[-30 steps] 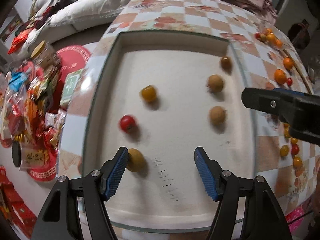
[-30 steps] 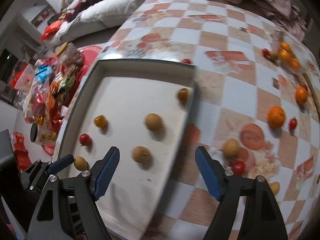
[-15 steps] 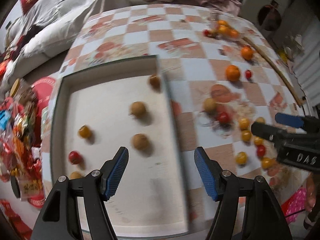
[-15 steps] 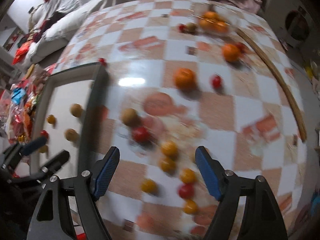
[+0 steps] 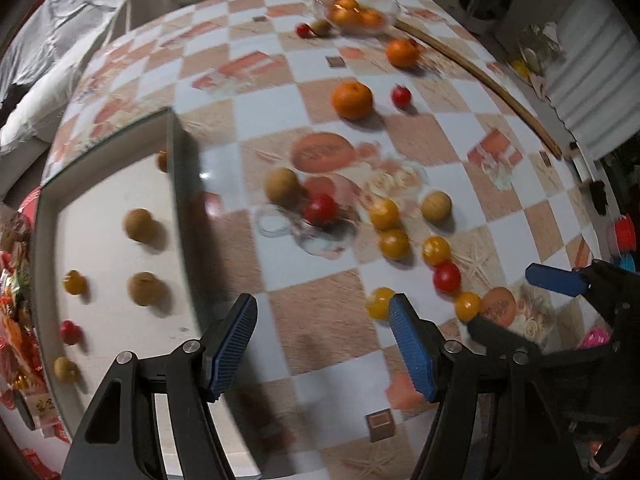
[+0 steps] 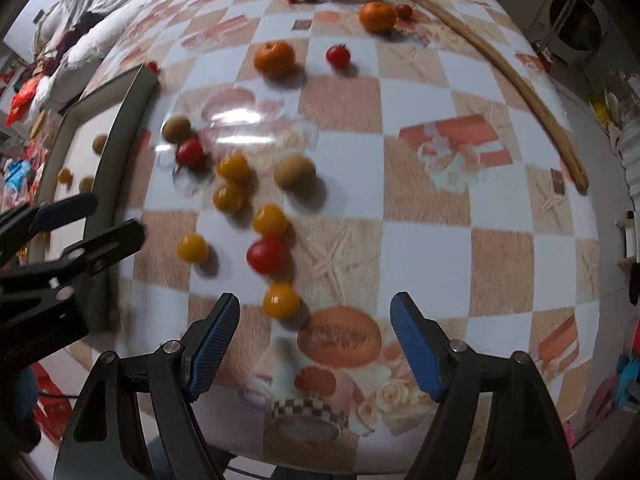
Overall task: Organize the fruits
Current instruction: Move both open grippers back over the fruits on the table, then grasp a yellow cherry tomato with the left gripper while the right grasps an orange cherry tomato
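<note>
Tablecloth (image 6: 424, 216) (checkered), bedding (image 5: 60, 52) beyond

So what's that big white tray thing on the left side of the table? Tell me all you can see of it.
The tray is a shallow rectangle with a white floor and a low grey-green rim, perhaps plastic. It lies flat on the checked tablecloth at the table's left end. Inside, spaced apart, lie small fruits: brown ones like this, a yellow one and a red one. Neither gripper touches it; the picture is blurred.
</note>
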Motion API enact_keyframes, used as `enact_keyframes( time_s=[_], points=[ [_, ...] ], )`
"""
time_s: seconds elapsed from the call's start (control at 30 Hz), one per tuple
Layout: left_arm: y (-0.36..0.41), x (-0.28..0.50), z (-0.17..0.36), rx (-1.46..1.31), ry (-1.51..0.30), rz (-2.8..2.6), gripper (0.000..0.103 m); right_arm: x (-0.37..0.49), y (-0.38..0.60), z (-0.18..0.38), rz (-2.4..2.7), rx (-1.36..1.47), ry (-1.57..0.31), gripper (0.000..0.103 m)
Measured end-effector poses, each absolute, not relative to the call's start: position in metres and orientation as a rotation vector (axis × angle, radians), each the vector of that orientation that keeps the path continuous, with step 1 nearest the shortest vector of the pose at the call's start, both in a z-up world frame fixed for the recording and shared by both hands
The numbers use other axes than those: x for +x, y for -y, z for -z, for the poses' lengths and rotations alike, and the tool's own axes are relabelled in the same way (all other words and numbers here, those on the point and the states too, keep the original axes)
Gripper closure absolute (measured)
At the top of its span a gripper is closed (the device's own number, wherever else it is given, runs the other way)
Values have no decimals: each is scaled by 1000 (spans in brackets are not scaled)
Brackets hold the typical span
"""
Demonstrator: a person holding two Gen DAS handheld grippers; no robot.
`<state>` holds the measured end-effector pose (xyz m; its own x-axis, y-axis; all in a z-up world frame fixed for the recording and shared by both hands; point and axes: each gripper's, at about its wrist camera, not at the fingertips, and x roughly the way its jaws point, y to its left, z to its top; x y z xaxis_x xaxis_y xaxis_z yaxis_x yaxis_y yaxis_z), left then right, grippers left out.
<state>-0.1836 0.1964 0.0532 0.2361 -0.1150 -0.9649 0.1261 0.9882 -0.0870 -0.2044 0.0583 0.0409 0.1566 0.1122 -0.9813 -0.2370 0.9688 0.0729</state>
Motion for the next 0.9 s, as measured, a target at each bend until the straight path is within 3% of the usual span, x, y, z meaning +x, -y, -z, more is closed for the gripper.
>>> enact_keyframes(
  time_s=[0.23, 0.37, 0.6, 0.67, 0.8, 0.87, 0.9],
  points=[
    [-179, -179, -28, 32, -1372, 183, 33, -210, -54, -28, -267, -118, -1396, 23],
    [-174, -177, -20, 44, -1384, 178, 33, -212, -51, -25, -277, -110, -1390, 28],
    [-169, -175, -13, 72, -1383, 159, 34, -211, -64, -20, -334, -164, -1356, 45],
    [-169, -176, -13, 77, -1382, 146, 37, -212, -68, -21, -351, -178, -1339, 58],
    [-168, -176, -16, 81, -1375, 136, 54, -211, -70, -22, -363, -192, -1330, 70],
    [-166, -176, -17, 84, -1372, 145, 77, -210, -69, -22, -362, -180, -1336, 74],
    [-165, -175, -18, 85, -1373, 153, 82, -210, -68, -22, -362, -173, -1340, 76]
  ],
)
